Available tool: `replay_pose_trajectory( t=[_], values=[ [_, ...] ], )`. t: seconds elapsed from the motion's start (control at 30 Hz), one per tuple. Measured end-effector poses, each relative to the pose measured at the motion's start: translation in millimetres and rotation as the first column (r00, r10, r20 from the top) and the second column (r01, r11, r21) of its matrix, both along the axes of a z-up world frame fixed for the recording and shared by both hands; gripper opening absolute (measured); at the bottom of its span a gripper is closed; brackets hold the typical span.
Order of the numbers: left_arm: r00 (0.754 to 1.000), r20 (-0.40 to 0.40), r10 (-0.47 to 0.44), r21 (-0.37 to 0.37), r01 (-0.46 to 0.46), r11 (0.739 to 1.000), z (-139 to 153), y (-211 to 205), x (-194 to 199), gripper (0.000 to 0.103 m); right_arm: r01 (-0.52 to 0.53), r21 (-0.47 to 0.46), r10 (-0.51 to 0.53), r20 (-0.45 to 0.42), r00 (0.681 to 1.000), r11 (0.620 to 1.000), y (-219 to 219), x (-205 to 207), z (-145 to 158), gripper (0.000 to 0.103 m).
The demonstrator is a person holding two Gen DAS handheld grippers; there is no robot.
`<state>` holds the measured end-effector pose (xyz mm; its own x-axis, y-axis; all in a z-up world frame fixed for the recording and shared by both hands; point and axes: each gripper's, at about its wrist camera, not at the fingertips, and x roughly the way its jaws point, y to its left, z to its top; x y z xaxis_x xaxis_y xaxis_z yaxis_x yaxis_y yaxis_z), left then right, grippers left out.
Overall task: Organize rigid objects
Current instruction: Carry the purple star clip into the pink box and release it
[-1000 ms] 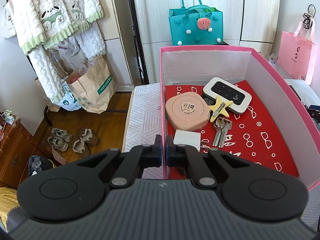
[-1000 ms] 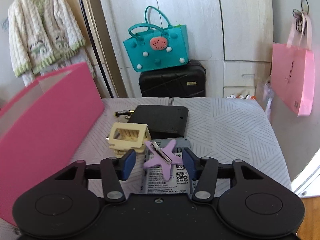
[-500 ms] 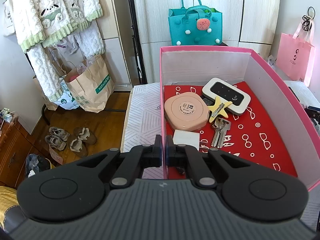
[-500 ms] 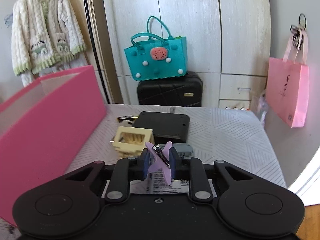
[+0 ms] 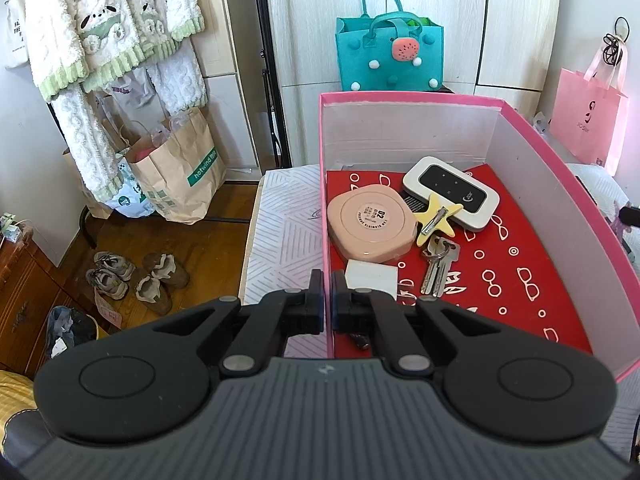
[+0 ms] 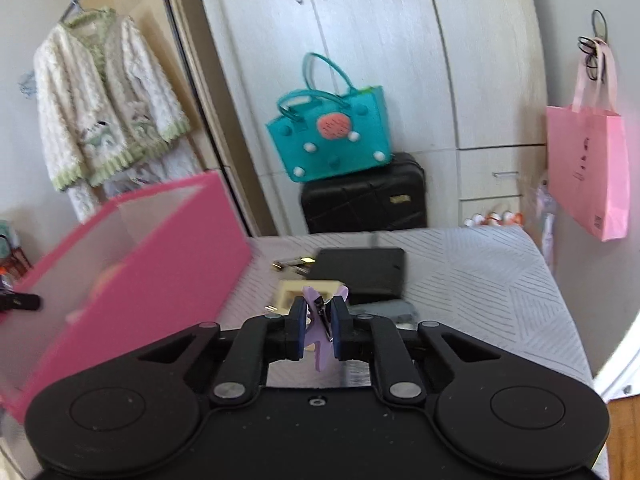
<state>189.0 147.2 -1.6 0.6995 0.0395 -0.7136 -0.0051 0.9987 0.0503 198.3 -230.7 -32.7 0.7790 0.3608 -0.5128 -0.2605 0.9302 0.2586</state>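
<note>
**Purple star clip up, box held steady**

My right gripper (image 6: pixel 317 330) is clamped across a lilac star-shaped plastic hair clip (image 6: pixel 318 326), pads squeezing its flat faces and metal spring bar, above the bed's near edge. It looks light, stiff and slick, so I judge the grip across the bar safest; the thin points could snap. My left gripper (image 5: pixel 327 308) is closed tight on the left wall of the pink cardboard box (image 5: pixel 560 168), near its front corner. Inside, towards the left wall, lie a yellow star clip (image 5: pixel 434 220), keys (image 5: pixel 436 264) and a round pink case (image 5: pixel 370 222).
</note>
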Motion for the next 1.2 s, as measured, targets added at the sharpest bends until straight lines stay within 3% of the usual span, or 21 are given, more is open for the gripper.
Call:
replay_pose_trajectory(
  t=[0.2,0.3,0.43,0.57,0.77,0.97,1.17,1.2],
  values=[
    [1.000,-0.009,0.003,-0.021,-0.004,1.000,-1.8,1.1,2.2,0.004,-0.157,0.096,0.149,0.087,0.985,0.983,22.6,-16.7,41.3,0.016],
    [1.000,-0.009,0.002,-0.033,-0.002,0.999,-2.3,1.5,2.9,0.004,-0.308,0.260,0.298,0.076,0.952,0.915,29.1,-8.6,55.7,0.016],
    [1.000,-0.008,-0.002,-0.044,0.001,0.999,-1.2,4.6,1.0,0.004,-0.418,0.283,0.420,0.059,0.906,0.863,58.6,3.6,64.4,0.016],
    [1.000,-0.009,-0.004,-0.054,0.004,0.999,0.4,6.8,-0.1,0.004,-0.480,0.235,0.493,0.003,0.870,0.845,103.0,13.4,57.8,0.016],
    [1.000,-0.001,-0.009,-0.063,0.009,0.998,3.2,11.0,-4.7,0.004,-0.518,0.139,0.532,-0.095,0.842,0.844,145.3,32.1,37.0,0.016],
    [1.000,-0.002,-0.014,-0.062,0.014,0.998,4.0,11.9,-4.3,0.005,-0.528,0.043,0.529,-0.136,0.838,0.848,161.7,40.2,32.5,0.016],
    [1.000,-0.001,-0.011,-0.067,0.011,0.998,3.6,11.3,-4.1,0.005,-0.506,-0.144,0.495,-0.107,0.862,0.850,164.2,31.5,38.1,0.015],
    [1.000,0.000,-0.010,-0.070,0.010,0.998,3.4,11.8,-3.7,0.005,-0.492,-0.156,0.483,-0.096,0.870,0.856,161.3,29.9,40.3,0.021]
  ],
)
